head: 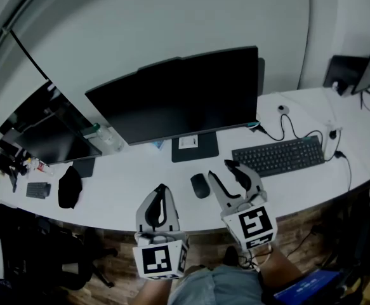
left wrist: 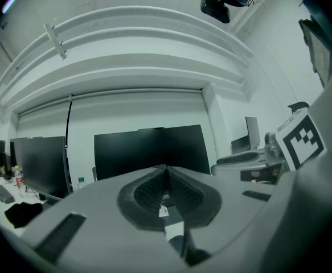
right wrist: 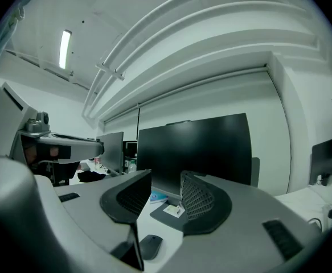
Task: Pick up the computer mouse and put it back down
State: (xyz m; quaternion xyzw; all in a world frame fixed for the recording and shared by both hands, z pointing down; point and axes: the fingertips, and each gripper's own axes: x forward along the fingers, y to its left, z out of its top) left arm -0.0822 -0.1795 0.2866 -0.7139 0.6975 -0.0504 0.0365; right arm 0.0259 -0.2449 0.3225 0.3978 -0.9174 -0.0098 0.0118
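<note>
A black computer mouse (head: 200,185) lies on the white desk (head: 127,189) in front of the monitor stand; the right gripper view shows the mouse (right wrist: 150,246) low down, below the jaws. My right gripper (head: 225,171) hovers just right of the mouse, open, with nothing between its fingers (right wrist: 200,197). My left gripper (head: 162,189) hangs over the desk's front edge, left of the mouse, its pads (left wrist: 180,189) pressed together and empty.
A large black monitor (head: 178,97) stands behind the mouse, with a black keyboard (head: 278,155) to its right and cables (head: 286,127) beyond. A second monitor (head: 45,142), a dark cloth (head: 69,187) and small items lie at the left.
</note>
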